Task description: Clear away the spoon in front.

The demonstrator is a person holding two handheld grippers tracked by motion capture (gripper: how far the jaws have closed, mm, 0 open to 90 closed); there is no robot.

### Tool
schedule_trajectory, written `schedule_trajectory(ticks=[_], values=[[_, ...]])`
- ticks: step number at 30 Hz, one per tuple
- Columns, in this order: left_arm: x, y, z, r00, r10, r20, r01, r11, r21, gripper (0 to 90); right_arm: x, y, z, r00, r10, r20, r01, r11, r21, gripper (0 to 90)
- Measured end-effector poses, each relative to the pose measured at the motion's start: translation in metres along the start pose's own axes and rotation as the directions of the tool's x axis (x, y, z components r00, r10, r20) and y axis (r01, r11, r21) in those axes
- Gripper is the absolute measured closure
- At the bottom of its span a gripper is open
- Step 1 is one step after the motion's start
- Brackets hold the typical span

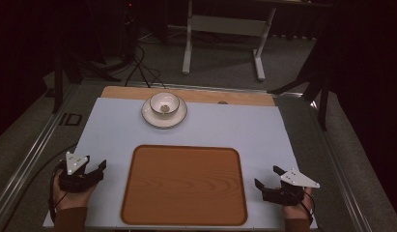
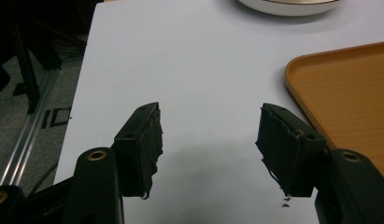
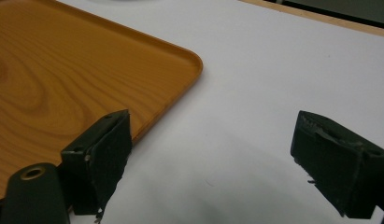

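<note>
Both grippers, left (image 1: 96,170) and right (image 1: 266,185), rest empty with fingers apart at the worktop's near corners, flanking the tray (image 1: 184,185); the bowl (image 1: 164,103) on its saucer (image 1: 151,117) sits by the far edge, nearer the left.

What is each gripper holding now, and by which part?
Nothing is held. The left gripper and the right gripper both have open jaws over the bare table.

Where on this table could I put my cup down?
The wooden tray is bare. The white sheet is free between the tray and the bowl on its saucer, and right of the saucer. The left tool and right tool flank the tray.
</note>
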State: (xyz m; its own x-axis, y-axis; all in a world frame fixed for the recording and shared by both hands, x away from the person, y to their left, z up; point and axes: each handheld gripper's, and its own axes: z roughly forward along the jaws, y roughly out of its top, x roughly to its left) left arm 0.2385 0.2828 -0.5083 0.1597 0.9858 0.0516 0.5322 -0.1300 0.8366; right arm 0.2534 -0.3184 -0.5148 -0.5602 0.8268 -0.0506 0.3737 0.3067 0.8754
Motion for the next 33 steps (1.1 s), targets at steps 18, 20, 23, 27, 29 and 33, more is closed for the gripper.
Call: schedule_trajectory(ticks=[18, 20, 23, 27, 29, 33], values=[[-0.004, 0.016, 0.003, 0.9994, -0.002, 0.036, 0.003, 0.9998, -0.022, 39.3, 0.002, 0.0, 0.003, 0.9998, -0.019, 0.005, 0.019, 0.9998, -0.001, 12.5], [-0.008, 0.02, 0.003, 0.9989, 0.012, 0.045, -0.01, 0.9996, -0.025, 39.3, 0.002, 0.0, 0.003, 0.9999, -0.015, 0.008, 0.015, 0.9999, -0.003, 12.5], [-0.013, 0.027, 0.003, 0.9978, 0.026, 0.06, -0.024, 0.999, -0.037, 39.4, 0.002, 0.0, 0.003, 0.9999, -0.013, 0.01, 0.013, 0.9999, -0.005, 12.5], [-0.017, 0.039, 0.006, 0.996, 0.051, 0.074, -0.047, 0.9978, -0.045, 39.3, 0.002, 0.0, 0.003, 0.9999, -0.011, 0.01, 0.011, 0.9999, -0.004, 12.5], [-0.019, 0.044, 0.008, 0.995, 0.062, 0.078, -0.059, 0.9971, -0.048, 39.3, 0.002, 0.0, 0.003, 0.9999, -0.012, 0.01, 0.012, 0.9999, -0.004, 12.5], [-0.023, 0.055, 0.011, 0.9928, 0.086, 0.083, -0.081, 0.9952, -0.055, 39.4, 0.001, 0.0, 0.003, 0.9999, -0.011, 0.012, 0.011, 0.9999, -0.006, 12.5]])
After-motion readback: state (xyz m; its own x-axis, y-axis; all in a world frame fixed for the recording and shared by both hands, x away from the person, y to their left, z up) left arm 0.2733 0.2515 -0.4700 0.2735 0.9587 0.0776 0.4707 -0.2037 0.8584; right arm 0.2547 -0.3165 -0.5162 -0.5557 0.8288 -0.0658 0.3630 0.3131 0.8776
